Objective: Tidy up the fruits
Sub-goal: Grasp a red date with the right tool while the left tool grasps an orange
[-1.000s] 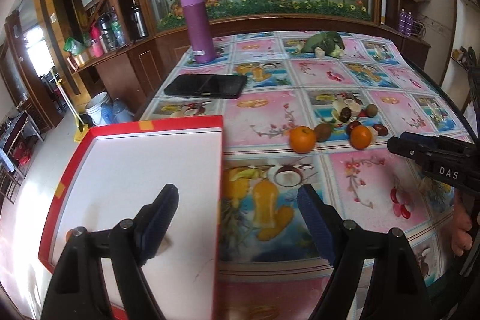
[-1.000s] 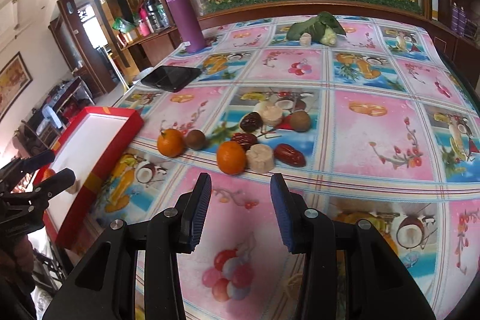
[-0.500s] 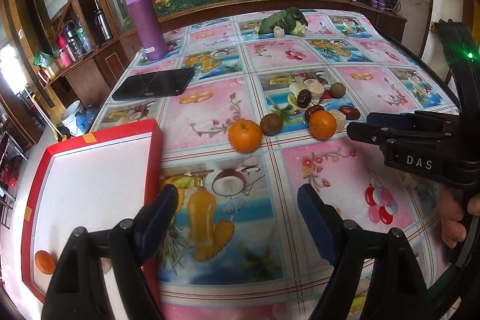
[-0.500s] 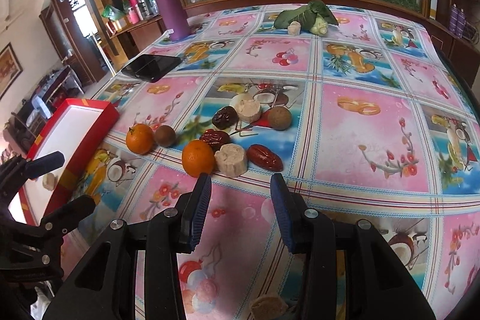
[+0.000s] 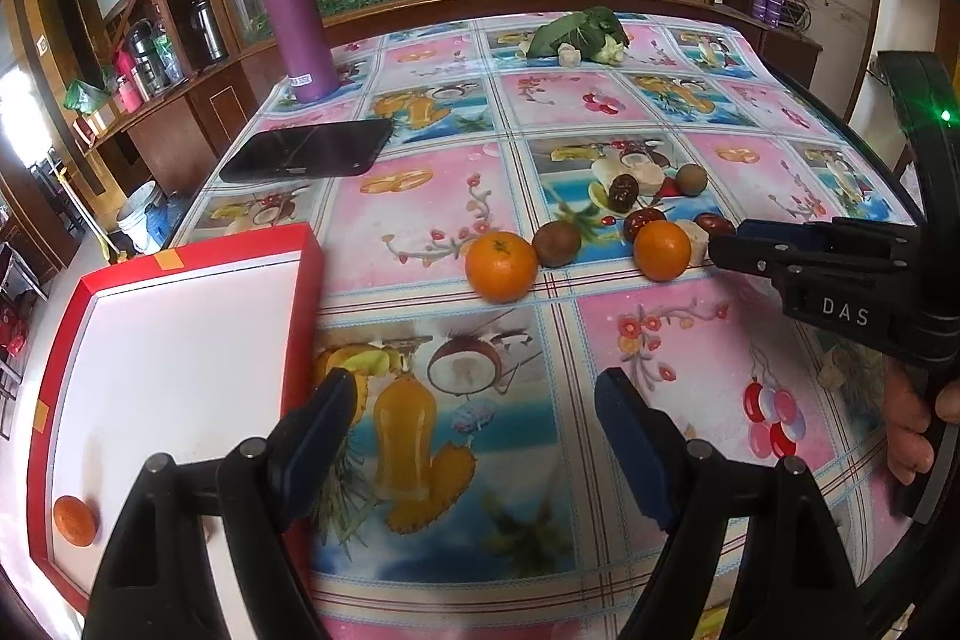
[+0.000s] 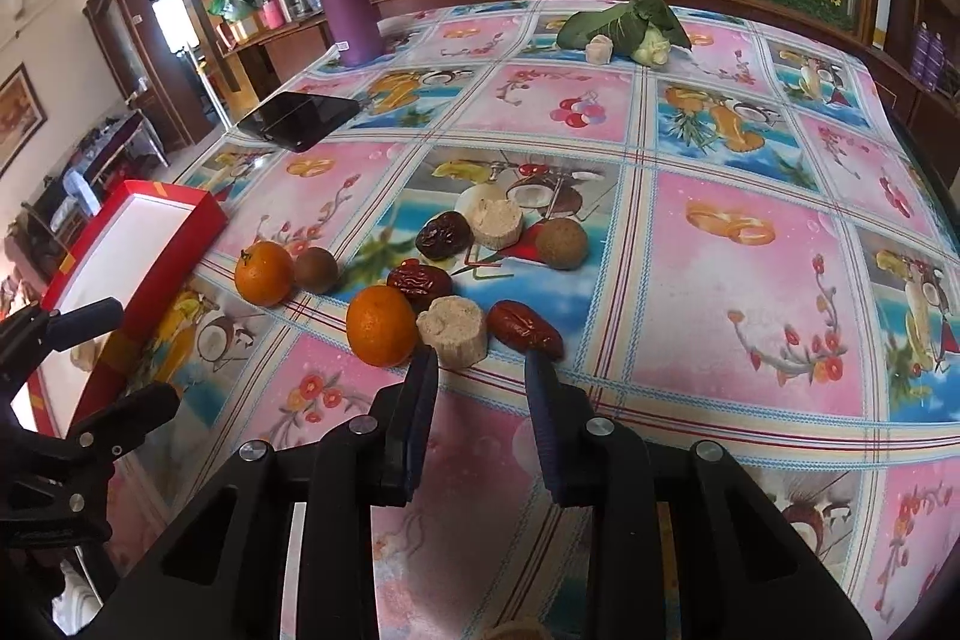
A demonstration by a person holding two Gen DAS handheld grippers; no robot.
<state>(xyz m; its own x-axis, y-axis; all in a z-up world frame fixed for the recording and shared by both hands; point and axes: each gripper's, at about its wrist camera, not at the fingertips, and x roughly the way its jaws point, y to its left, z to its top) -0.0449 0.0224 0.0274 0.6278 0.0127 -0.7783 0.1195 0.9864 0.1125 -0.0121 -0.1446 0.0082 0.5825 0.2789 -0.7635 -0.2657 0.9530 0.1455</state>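
Observation:
A cluster of fruit lies mid-table: two oranges (image 6: 382,325) (image 6: 264,273), a brown kiwi (image 6: 316,270), red dates (image 6: 524,329), pale round cakes (image 6: 452,330) and a brown ball (image 6: 561,243). My right gripper (image 6: 480,370) is open and empty, its tips just short of the near cake and date. A red box with a white inside (image 5: 180,340) sits at the left edge with one orange (image 5: 74,520) in its near corner. My left gripper (image 5: 474,400) is open and empty beside the box, short of the left orange (image 5: 501,266).
A black phone (image 5: 309,149) and a purple flask (image 5: 296,22) stand at the far left. Green leafy vegetables (image 6: 630,22) lie at the far end. The right gripper's body (image 5: 840,274) shows at the right of the left view. The table edge runs along the left.
Both grippers have moved forward toward the fruit cluster. The left gripper has swung right, off the box. The right gripper's tips now reach the near cake and date.

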